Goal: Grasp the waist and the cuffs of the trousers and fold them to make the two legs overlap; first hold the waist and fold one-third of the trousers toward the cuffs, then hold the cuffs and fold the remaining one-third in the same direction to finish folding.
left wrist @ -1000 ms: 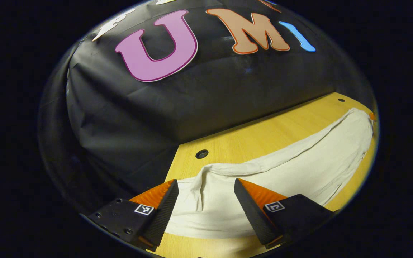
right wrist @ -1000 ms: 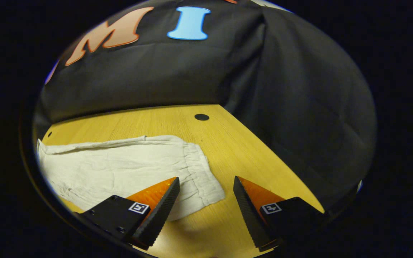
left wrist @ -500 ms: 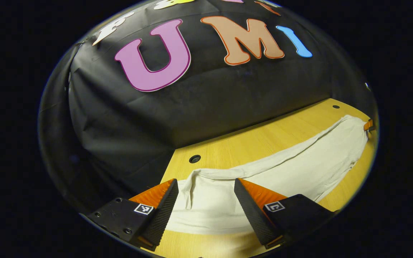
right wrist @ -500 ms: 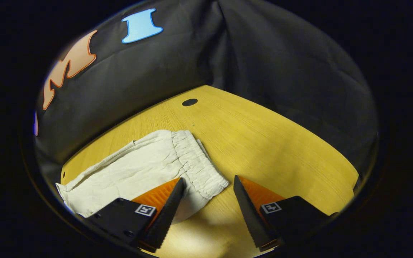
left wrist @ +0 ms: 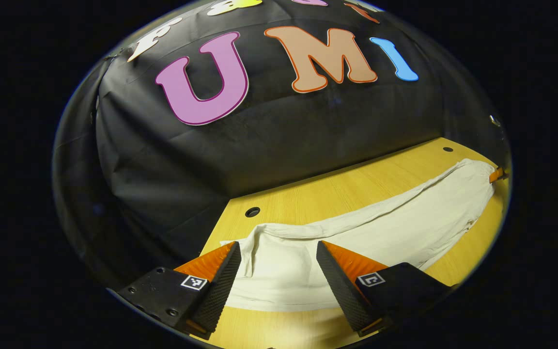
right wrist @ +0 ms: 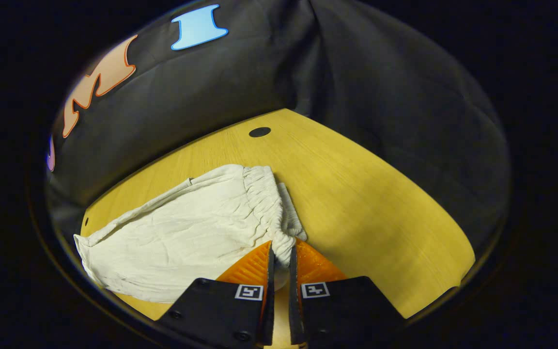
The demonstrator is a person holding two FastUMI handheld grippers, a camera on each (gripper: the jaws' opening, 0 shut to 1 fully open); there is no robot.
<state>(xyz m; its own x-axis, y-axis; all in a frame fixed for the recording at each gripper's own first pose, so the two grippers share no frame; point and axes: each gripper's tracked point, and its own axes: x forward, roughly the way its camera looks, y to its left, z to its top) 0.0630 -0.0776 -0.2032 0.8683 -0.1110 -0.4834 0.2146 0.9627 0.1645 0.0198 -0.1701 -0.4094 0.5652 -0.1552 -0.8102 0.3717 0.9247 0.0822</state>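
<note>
Cream trousers (left wrist: 380, 228) lie flat along the wooden table (left wrist: 337, 191), running from near left to far right in the left gripper view. My left gripper (left wrist: 276, 247) is open, low over the cuff end (left wrist: 279, 271), with the cloth lying between its fingers. In the right gripper view the gathered waistband (right wrist: 264, 198) is nearest, and the legs (right wrist: 172, 242) stretch away to the left. My right gripper (right wrist: 279, 251) is shut on the near corner of the waistband. A bit of that right gripper (left wrist: 497, 174) also shows by the waist in the left gripper view.
The table (right wrist: 366, 194) has a round hole near each far corner (left wrist: 252, 212) (right wrist: 259, 132). Black cloth walls stand close behind and beside the table. Bare wood lies to the right of the waistband.
My right gripper has moved in over the waistband's near corner and gone from open to shut on it. The left gripper has stayed open over the cuffs, shifting only slightly.
</note>
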